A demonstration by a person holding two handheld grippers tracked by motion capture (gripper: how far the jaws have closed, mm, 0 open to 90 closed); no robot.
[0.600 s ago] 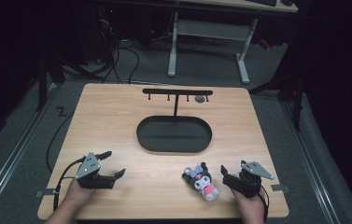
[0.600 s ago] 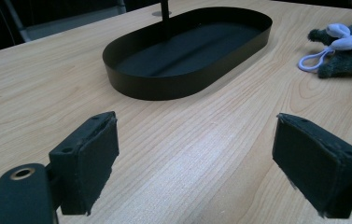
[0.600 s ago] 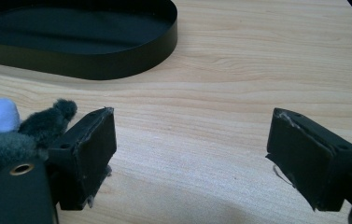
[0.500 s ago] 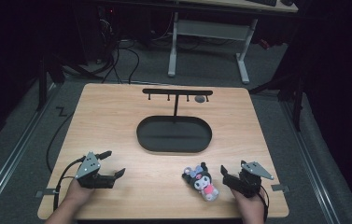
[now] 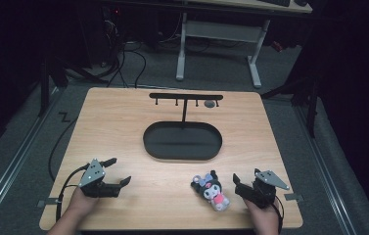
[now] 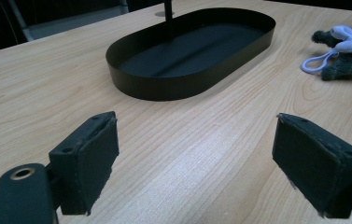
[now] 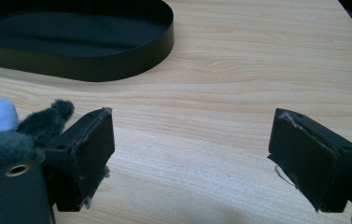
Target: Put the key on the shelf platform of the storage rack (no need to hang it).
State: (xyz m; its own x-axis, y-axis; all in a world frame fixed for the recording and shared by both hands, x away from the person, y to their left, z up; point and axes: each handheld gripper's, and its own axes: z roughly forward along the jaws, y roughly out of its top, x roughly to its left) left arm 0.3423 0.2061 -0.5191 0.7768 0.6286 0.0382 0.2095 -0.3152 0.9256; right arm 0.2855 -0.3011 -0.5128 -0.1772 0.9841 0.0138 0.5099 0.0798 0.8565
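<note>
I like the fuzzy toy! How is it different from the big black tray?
The plush toy is small, fuzzy, grey with pink; the tray is much bigger, smooth and all black. The plush toy lies near the right gripper; the tray sits mid-table with a hook stand rising from it. Both rest on the wooden table.

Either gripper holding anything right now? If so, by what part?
Nothing held. Left gripper and right gripper both open on bare table; plush toy lies beside the right one.

Light wooden table [image 5: 123,127]; black oval metal tray [image 5: 182,141] mid-table, thin T-shaped black hook rack [image 5: 185,97] standing at its far rim.
</note>
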